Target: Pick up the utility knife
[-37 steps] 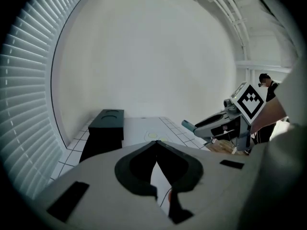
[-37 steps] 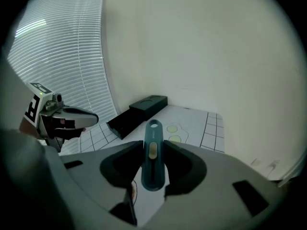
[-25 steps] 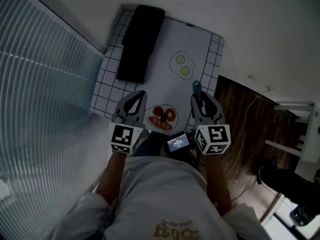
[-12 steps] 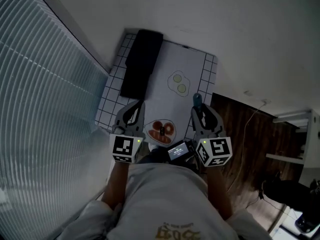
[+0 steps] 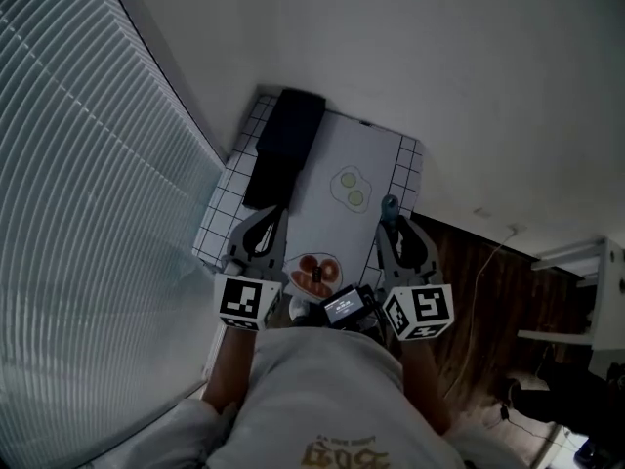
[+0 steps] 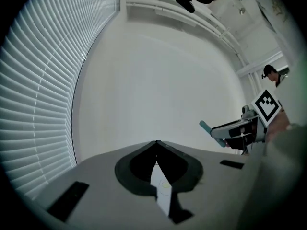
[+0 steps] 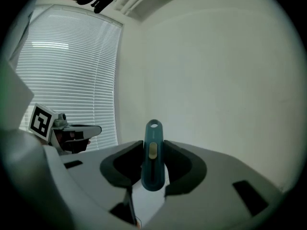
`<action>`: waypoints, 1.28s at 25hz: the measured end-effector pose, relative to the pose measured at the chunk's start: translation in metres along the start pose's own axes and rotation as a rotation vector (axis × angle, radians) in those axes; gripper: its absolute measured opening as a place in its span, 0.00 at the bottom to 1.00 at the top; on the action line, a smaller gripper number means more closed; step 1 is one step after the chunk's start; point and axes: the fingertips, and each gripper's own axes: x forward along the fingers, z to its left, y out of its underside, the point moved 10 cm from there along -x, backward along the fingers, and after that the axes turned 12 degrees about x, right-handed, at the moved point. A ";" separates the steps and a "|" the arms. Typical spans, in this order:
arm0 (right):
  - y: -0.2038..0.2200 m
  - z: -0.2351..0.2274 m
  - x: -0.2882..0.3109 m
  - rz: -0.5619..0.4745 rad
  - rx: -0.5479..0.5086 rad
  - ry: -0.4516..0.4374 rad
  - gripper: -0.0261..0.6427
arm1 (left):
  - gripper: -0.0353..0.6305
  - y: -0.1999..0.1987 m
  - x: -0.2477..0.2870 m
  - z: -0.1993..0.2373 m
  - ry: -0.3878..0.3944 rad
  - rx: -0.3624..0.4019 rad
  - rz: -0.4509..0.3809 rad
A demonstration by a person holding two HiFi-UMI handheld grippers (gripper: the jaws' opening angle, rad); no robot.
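The teal utility knife is grasped by the right gripper, whose jaws are clamped against its handle from both sides. In the right gripper view the knife is held upright. Its rounded end, pierced by a hole, stands above the jaw tips, and a pale slider is seen on its face. Only the bare wall is seen behind it. In the head view the knife's end projects past the jaws, over the right-hand border of the white mat, which is edged with a black grid.

The left gripper is clenched on nothing: its jaw tips are pressed together, with no object between them. It is held level with the right gripper, the two well apart.

On the mat, a black oblong object is laid along the far left side. It may be a case or pouch, but it is too dark to be made out. A printed outline with two green-yellow discs is seen near the middle of the mat. A small plate carrying red pieces is set at the near edge, between the two grippers. A small lit screen is seen just below it, at the person's chest. Window blinds fill the left side, and a dark wooden floor is seen to the right of the table.
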 end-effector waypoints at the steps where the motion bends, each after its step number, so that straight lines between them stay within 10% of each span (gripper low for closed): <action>1: -0.002 0.002 -0.001 -0.010 -0.007 -0.002 0.25 | 0.06 -0.004 -0.002 -0.001 0.000 0.002 -0.013; 32: -0.005 0.020 0.014 -0.005 -0.023 -0.070 0.24 | 0.06 -0.016 -0.024 0.012 -0.067 0.024 -0.023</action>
